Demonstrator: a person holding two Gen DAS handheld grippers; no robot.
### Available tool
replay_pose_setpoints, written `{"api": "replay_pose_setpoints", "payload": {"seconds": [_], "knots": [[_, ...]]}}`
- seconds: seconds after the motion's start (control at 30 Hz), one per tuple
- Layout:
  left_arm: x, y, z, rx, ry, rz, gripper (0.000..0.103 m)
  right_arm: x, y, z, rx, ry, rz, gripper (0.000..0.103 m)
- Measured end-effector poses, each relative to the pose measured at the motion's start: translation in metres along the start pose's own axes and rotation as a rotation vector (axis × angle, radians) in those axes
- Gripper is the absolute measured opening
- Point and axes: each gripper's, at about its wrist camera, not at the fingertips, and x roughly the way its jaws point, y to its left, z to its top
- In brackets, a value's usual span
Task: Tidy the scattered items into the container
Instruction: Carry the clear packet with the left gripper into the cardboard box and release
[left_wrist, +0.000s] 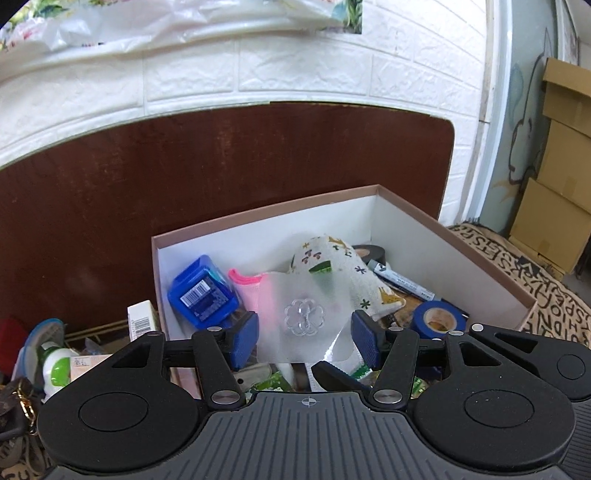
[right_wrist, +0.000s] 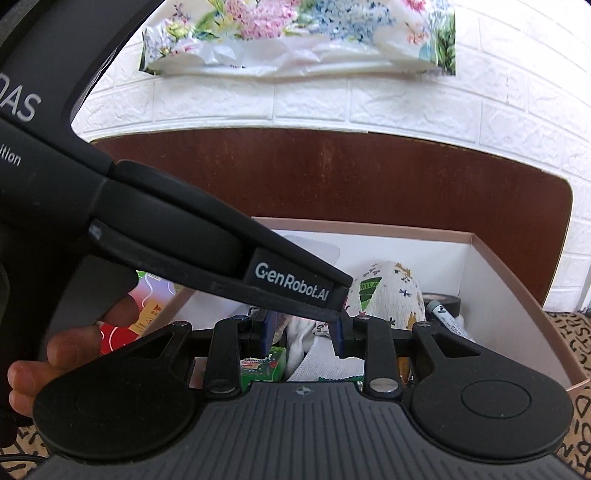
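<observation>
Scattered items are mostly gathered already: the pink-rimmed box (left_wrist: 454, 236) standing on the brown desk (left_wrist: 184, 177) holds a blue case (left_wrist: 201, 291), a pink-cuffed sock (left_wrist: 247, 291), a printed cloth pouch (left_wrist: 347, 266), a marker (left_wrist: 402, 282), a dark roll of tape (left_wrist: 369, 253) in the far corner and a blue roll of tape (left_wrist: 439, 319) near the front wall. They lie loosely piled, as things dropped in rather than arranged. A few things are outside the box to its left, among them a small carton (left_wrist: 142, 319) leaning against the wall and a white and green bottle (left_wrist: 57, 365).

The left hand-held gripper (left_wrist: 303, 338) hangs over the near end of the box with a frosted pouch (left_wrist: 306, 314), bearing a clear flower-shaped button, between its blue pads. The jaws stand well apart and the pads do not appear to press on the pouch, so it looks let go over the box, a sensible place to release since it can only fall among the others.

The right hand-held gripper (right_wrist: 304, 332) points into the same box from beside it, with the left tool crossing in front and a person's fingers (right_wrist: 74, 343) wrapped round that handle. Its jaws are narrowly apart, and white fabric (right_wrist: 310, 350) lies just below them. Whether the pads are pinching that fabric or merely hovering over it cannot be told from this view.
</observation>
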Motion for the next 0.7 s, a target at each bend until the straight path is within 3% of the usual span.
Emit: {"api": "replay_pose_setpoints", "payload": {"seconds": [0.03,0.07,0.1,0.13,0.37,0.7], "knots": [[0.002,0.001,0.000,-0.004,0.003,-0.003,0.075,0.002,0.000,-0.001,0.002,0.001,0.000,0.040],[0.003,0.003,0.001,-0.014,0.004,-0.006,0.088,0.004,-0.001,-0.001,0.003,0.002,-0.002,0.052],[0.003,0.006,0.001,-0.033,-0.002,-0.008,0.094,0.004,-0.001,-0.002,0.001,0.006,-0.007,0.062],[0.001,0.009,0.001,-0.054,-0.018,-0.008,0.099,0.005,0.000,-0.004,0.000,0.009,-0.017,0.065],[-0.006,0.016,-0.003,-0.100,-0.017,-0.014,0.103,0.002,-0.001,-0.013,0.033,0.011,-0.061,0.097],[-0.014,0.011,-0.007,-0.086,-0.017,0.002,0.103,-0.007,0.007,-0.010,0.023,0.003,-0.082,0.102]]}}
